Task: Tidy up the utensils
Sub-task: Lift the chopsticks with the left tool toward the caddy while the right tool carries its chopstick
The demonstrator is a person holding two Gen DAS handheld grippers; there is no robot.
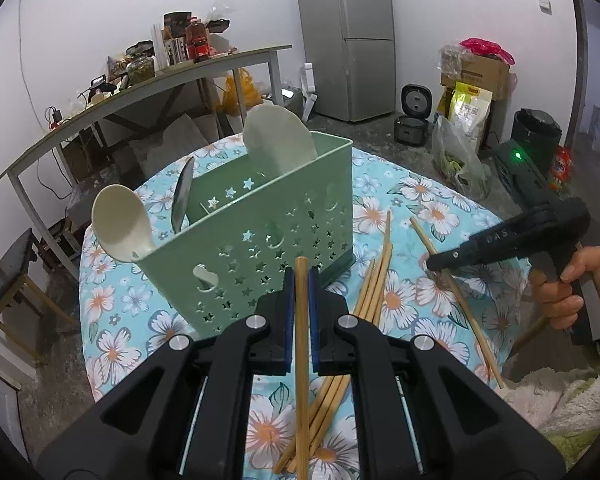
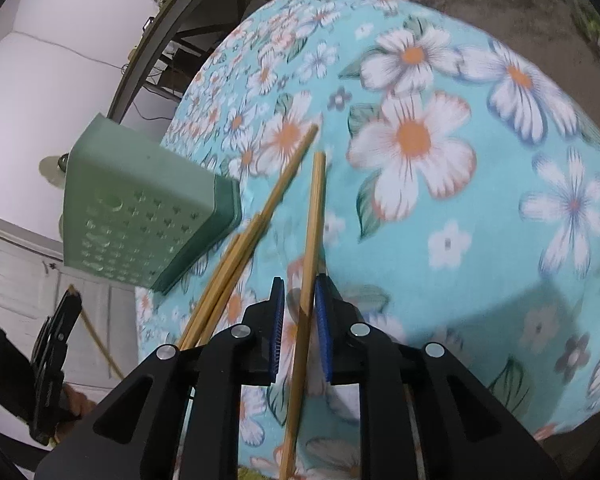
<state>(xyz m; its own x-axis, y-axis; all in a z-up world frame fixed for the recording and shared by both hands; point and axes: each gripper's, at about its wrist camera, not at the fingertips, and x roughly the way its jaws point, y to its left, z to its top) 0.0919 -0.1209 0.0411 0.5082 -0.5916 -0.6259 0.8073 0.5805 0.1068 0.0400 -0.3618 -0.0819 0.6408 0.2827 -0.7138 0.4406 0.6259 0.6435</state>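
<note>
Chopstick [image 1: 301,320] clamped in left gripper [image 1: 301,280]: raise it above the green holder [image 1: 252,232] at 11 o'clock, then lower it vertically. Right gripper [image 2: 300,300] straddles another chopstick [image 2: 310,248], jaws unclosed.

Left gripper [image 1: 301,280] points forward and slightly down, blue pads [image 1: 289,312] closed tight on a chopstick [image 1: 301,344] running back between the fingers. Right gripper [image 2: 300,300] tilts down toward the tabletop, pads either side of another chopstick [image 2: 306,280], a small gap visible (contact unclear). In the left wrist view the right hand [image 1: 576,292] wraps the handle, fingers curled on the trigger.
</note>
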